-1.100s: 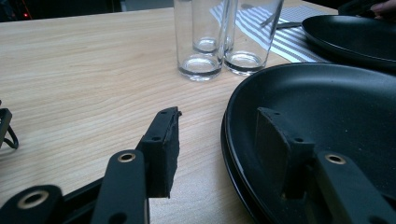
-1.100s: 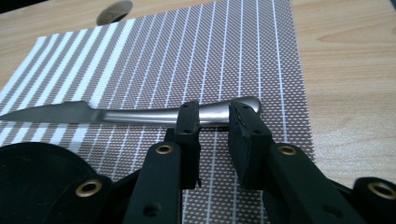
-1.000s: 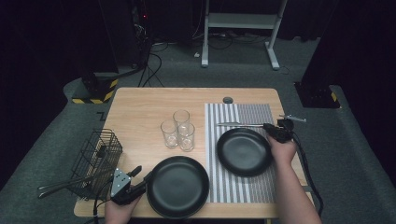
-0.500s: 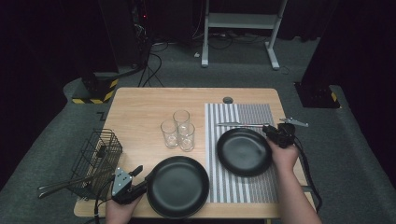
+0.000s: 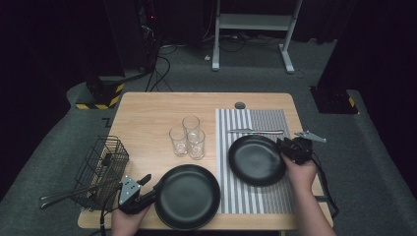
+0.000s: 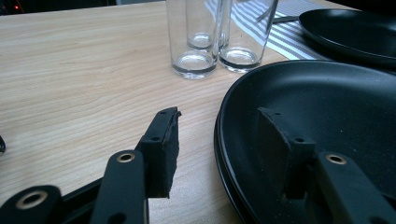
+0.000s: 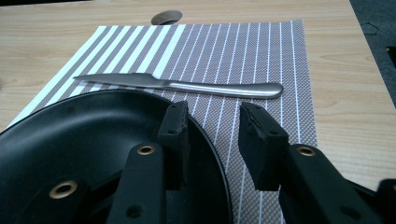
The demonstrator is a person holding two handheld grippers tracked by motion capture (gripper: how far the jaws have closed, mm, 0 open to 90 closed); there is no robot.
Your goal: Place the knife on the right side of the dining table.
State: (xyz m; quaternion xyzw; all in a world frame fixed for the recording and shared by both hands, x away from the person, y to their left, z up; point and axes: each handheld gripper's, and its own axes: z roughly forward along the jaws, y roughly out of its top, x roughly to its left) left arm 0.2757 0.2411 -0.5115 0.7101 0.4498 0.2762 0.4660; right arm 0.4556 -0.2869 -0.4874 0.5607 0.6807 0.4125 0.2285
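Right gripper (image 5: 287, 147) has drifted slightly rightward and up off the far-right rim of the smaller round black matte plate (image 5: 255, 160) since a second ago, and its jaws have just been opening. In the right gripper view the rim (image 7: 205, 140) sits between the pads but they look slack, not pinching. That plate lies flat on the grey-and-white striped woven placemat (image 5: 246, 199), right half of the table.

Nothing else has shifted. Left gripper (image 5: 153, 186) holds at the near-left, jaws wide apart and straddling the left rim of the larger round black plate (image 5: 189, 196): one pad inside the bowl, one outside over the wood, neither pressing.

Risks:
- Right pad may still drag the rim as it backs out, which would skid the plate on the mat toward the knife.
- Left jaws closing on a thin, sloped, slick rim could let the plate tip or slip when lifted.
- A swing with the large plate could hit the glasses.

Materials, near to far:
- Both plates finely speckled, shallow, raised lip.
- Black wire mesh basket (image 5: 101, 167), near-left edge, cutlery handles sticking out.
- Pale wood-grain table (image 5: 147, 113), smooth.
- Three clear straight-sided glass tumblers (image 5: 189, 135), clustered and touching, mid-table.
- Brushed steel table knife (image 5: 255, 131), on the mat just beyond the small plate.
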